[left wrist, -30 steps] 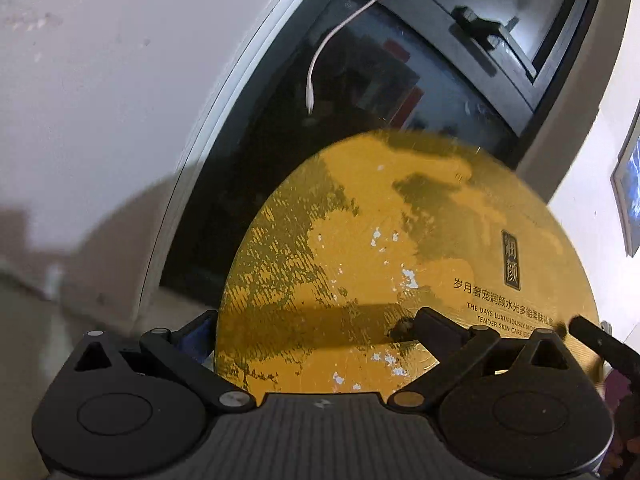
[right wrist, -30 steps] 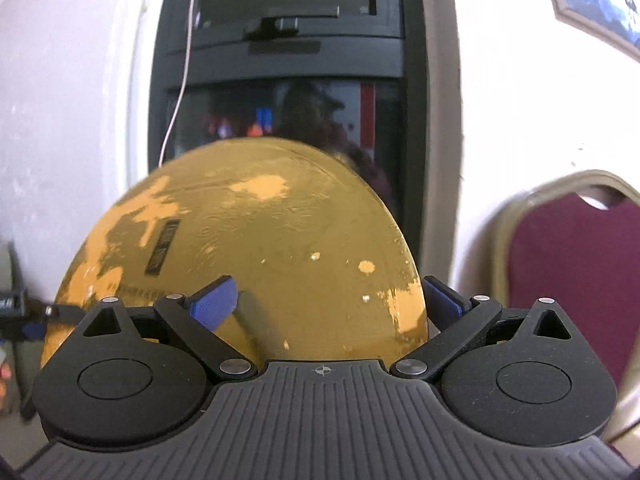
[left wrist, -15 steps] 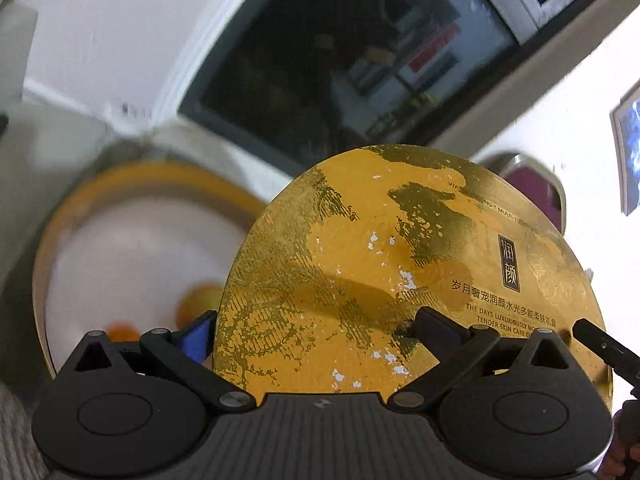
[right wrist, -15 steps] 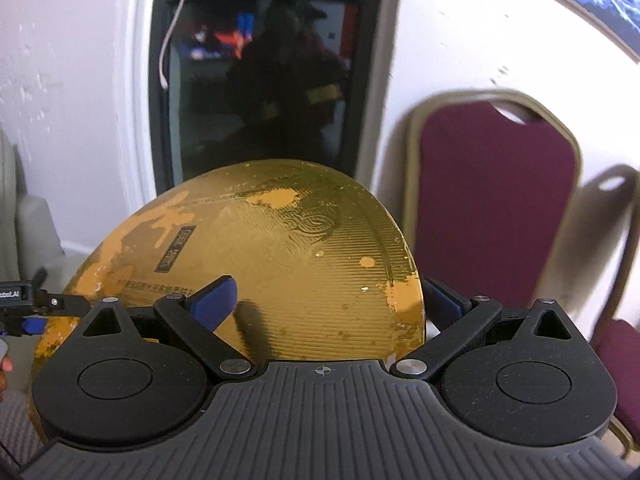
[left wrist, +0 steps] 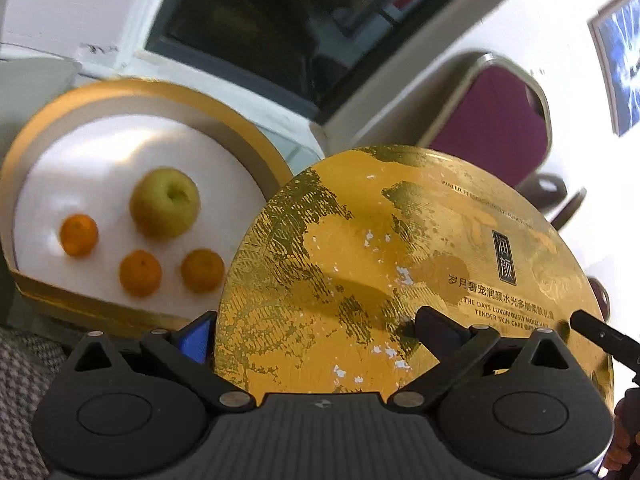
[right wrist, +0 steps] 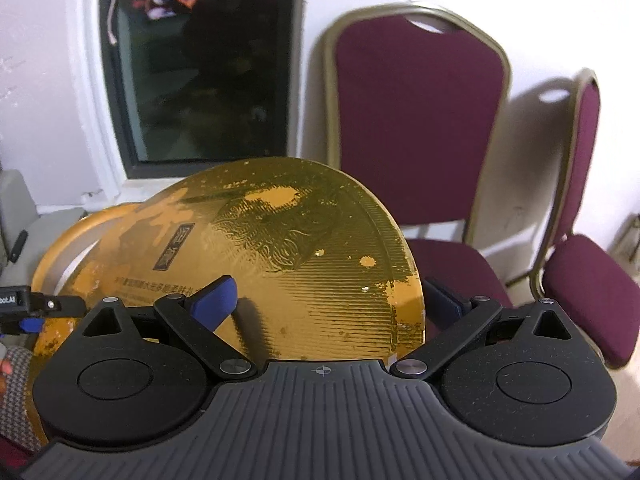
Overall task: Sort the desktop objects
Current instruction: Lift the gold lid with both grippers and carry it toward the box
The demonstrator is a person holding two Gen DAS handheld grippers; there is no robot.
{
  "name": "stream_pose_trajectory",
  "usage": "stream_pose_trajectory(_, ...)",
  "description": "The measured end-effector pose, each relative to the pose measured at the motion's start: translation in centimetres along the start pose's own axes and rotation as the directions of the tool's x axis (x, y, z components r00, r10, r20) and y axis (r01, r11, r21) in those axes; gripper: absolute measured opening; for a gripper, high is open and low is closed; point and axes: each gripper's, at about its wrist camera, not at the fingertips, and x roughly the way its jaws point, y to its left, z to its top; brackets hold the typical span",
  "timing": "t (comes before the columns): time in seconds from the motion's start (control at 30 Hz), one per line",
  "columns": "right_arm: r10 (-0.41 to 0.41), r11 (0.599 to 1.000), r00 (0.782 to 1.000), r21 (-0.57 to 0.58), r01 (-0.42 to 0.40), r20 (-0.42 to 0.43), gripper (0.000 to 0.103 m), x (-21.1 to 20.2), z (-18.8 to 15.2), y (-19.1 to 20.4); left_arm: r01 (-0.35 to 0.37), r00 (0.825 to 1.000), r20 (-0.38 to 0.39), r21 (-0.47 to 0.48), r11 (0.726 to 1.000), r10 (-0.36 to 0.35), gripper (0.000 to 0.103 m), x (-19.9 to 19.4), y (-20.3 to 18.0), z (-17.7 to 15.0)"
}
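The round gold lid (left wrist: 400, 264) is held up between both tools, tilted, its printed face toward the cameras. In the left wrist view its rim arcs from 9 o'clock over to 3 o'clock, and the lid's left edge stands just beside the open gold box (left wrist: 72, 100) without any contact I can make out. Behind, at 12 o'clock, is a dark window (right wrist: 200, 60); at 2 o'clock, two maroon chairs (right wrist: 416, 116) against the white wall.

The box, at 10 o'clock in the left wrist view, has a white floor and a gold wall. In it lie a green apple (left wrist: 165, 208) and three small oranges (left wrist: 140, 273) — all apart from each other, the apple farthest back.

The left gripper (left wrist: 316, 332) is opened wide around the lid's lower edge, one blue pad at the left rim, the other finger lying across the gold face; both look to press on it. The right gripper (right wrist: 328, 300) stands likewise spread — blue pad on the face, far finger behind the right rim — clamping the lid's right edge.
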Motion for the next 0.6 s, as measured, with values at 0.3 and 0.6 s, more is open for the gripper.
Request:
stream_pose_trajectory(0.3,-0.048,0.998,0.999,0.031,0.049,-0.011,0.1,-0.8,-1.6,-2.1,0.008,0.999,-0.047,0.026,1.0,-0.007,0.101,0.5,-1.3,-1.5)
stream_pose_trajectory(0.6,-0.034,0.999,0.999,0.029,0.035,-0.003,0.1,0.1,-1.3,-1.6,-0.008,0.999,-0.036,0.02,1.0,0.009,0.101,0.2,-0.6,-1.4)
